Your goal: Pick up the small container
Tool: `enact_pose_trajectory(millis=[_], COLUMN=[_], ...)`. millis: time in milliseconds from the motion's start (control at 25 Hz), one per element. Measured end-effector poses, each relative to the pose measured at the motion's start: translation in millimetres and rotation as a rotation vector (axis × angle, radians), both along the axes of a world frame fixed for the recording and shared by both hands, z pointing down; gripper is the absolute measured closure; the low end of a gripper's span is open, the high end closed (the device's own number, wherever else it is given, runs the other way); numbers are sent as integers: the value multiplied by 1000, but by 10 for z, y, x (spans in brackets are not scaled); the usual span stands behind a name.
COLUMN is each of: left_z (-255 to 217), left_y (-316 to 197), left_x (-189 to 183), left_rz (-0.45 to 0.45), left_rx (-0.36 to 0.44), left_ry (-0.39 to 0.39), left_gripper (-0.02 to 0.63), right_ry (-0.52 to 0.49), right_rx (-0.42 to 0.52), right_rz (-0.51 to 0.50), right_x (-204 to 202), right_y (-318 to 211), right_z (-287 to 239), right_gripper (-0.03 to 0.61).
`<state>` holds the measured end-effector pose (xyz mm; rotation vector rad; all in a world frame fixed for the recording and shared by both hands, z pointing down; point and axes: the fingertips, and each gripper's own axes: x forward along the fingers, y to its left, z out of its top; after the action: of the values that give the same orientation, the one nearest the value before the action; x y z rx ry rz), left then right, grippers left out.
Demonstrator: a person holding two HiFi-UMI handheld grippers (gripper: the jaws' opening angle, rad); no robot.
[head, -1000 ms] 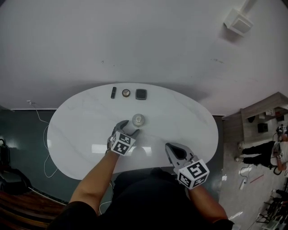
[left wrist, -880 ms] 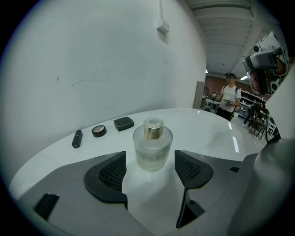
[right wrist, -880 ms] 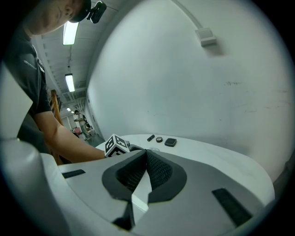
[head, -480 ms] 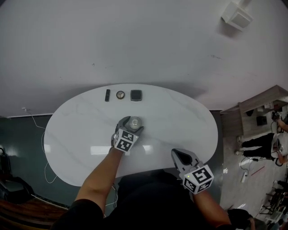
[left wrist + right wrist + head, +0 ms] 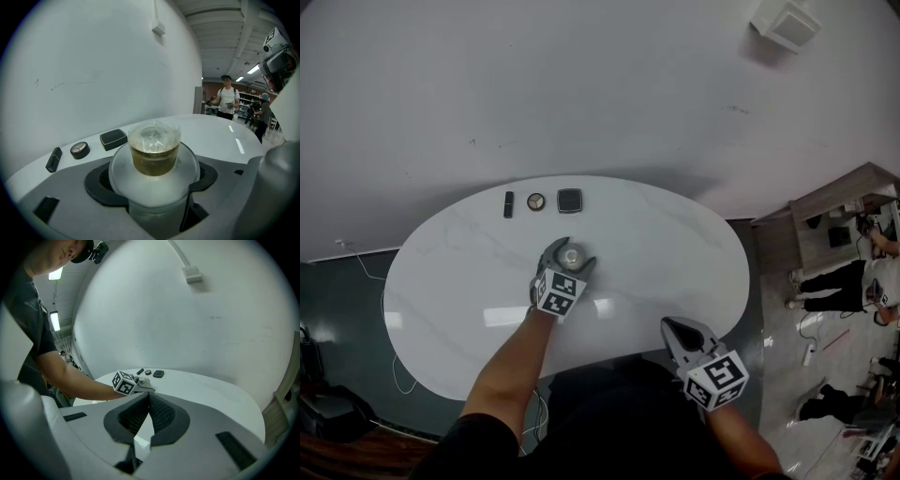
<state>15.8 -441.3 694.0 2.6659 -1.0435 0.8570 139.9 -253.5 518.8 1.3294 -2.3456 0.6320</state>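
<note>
"Jaws of the left gripper [image 5: 570,258] stand wide and have just eased inward a touch. The small container [image 5: 154,149] sits between them, but no pad presses on its wall, so nothing is gripped yet."

"Where does it sit on the surface [image 5: 675,246]?"

"Near the middle, a little toward the far side, upright on its base. It is a clear cup with a film cover and amber contents. Its long axis runs straight up, so the jaws flank it, one on each side of the wall. In the left gripper view it stands centred in the gap."

"And the right gripper [image 5: 672,324]?"

"Jaws clenched together on nothing, held by the near edge of the surface and well apart from the container. The left gripper is the nearer by far."

"So what does the coming move turn on?"

"In my judgement, a plain squeeze across the cup's wall, then a lift — there seems to be no reach left to make. The wall and film look thin, so the squeeze wants to be gentle. Three small things at the far edge — a dark stick [image 5: 508,203], a round compact [image 5: 535,202] and a square case [image 5: 569,200] — lie well clear of it."
</note>
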Motion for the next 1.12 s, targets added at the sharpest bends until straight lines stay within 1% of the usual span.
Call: enact_pose_trajectory(millis=[80, 200, 360, 480, 640, 800, 880, 1000, 1120], left_z=[0, 7, -27, -124, -349, -635, -783, -1037, -1321], left_y=[-18, -27, -34, -18, 26, 130, 216, 356, 489], left_x=[11, 10, -41, -122, -274, -385, -410, -443, -500], left_rz=[9, 8, -25, -46, -73, -103, -97, -74, -86], left_rx=[7, -7, -42, -47, -35, -27, -37, -30, -29], left_ry=[1, -6, -11, -10, -23, -10, 2, 4, 29], left_gripper=[265, 267, 267, 267, 267, 267, 267, 267, 267], right_ry=[0, 0, -8, -15, -36, -58, -71, -86, -99], right_rx=[-2, 2, 12, 26, 47, 73, 85, 103, 114], right_rz=[9, 12, 8, -6, -36, -80, -104, -143, -177], right_x=[28, 60, 81, 54, -33, -138, -214, -348, -456], right_y=[9, 12, 0, -20, -63, -125, -167, -231, -303], right_z=[2, -8, -38, -67, -101, -173, -208, -253, -284], right_gripper=[581, 581, 581, 581, 581, 581, 581, 581, 581])
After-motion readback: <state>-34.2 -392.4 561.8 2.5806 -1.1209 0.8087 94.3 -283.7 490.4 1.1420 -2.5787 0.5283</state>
